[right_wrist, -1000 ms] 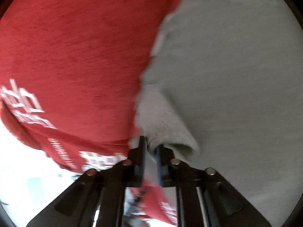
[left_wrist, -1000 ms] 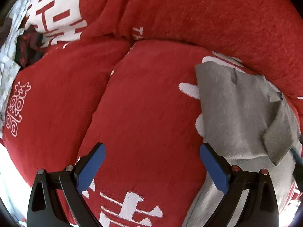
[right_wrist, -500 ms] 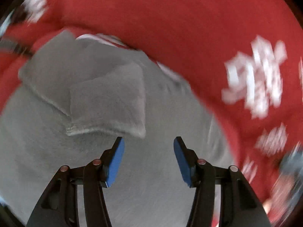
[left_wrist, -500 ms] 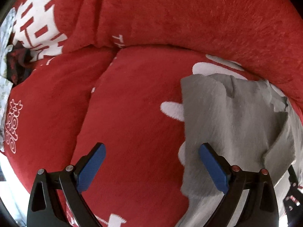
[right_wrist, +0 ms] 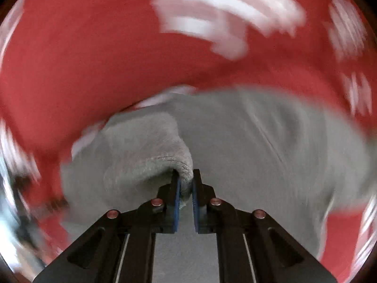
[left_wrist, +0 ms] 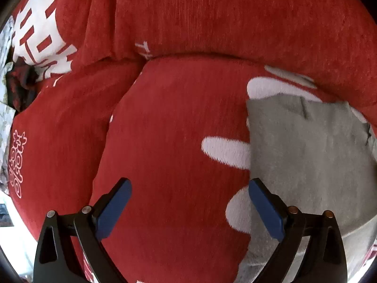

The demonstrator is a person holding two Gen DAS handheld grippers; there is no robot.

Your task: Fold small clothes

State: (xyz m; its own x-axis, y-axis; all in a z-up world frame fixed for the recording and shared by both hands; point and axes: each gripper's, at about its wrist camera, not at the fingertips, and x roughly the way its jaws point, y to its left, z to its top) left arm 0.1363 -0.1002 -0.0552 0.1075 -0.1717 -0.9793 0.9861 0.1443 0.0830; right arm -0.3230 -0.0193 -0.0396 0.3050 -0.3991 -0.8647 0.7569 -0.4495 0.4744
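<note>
A small grey garment (left_wrist: 306,155) lies on the red cushion at the right of the left wrist view, with a folded edge along its left side. My left gripper (left_wrist: 189,202) is open and empty, hovering over the red cover just left of the garment. In the right wrist view my right gripper (right_wrist: 186,186) is shut on a thick folded edge of the grey garment (right_wrist: 150,151) and lifts it a little. That view is blurred by motion.
The red sofa cover (left_wrist: 165,141) with white characters lies under everything. The red backrest (left_wrist: 235,18) rises behind. A dark red-black patterned cloth (left_wrist: 20,87) and pale floral fabric (left_wrist: 6,115) sit at the far left edge.
My right gripper, open over the garment half a second ago, has shut on its folded edge. My left gripper has shifted slightly left of the garment and stayed open.
</note>
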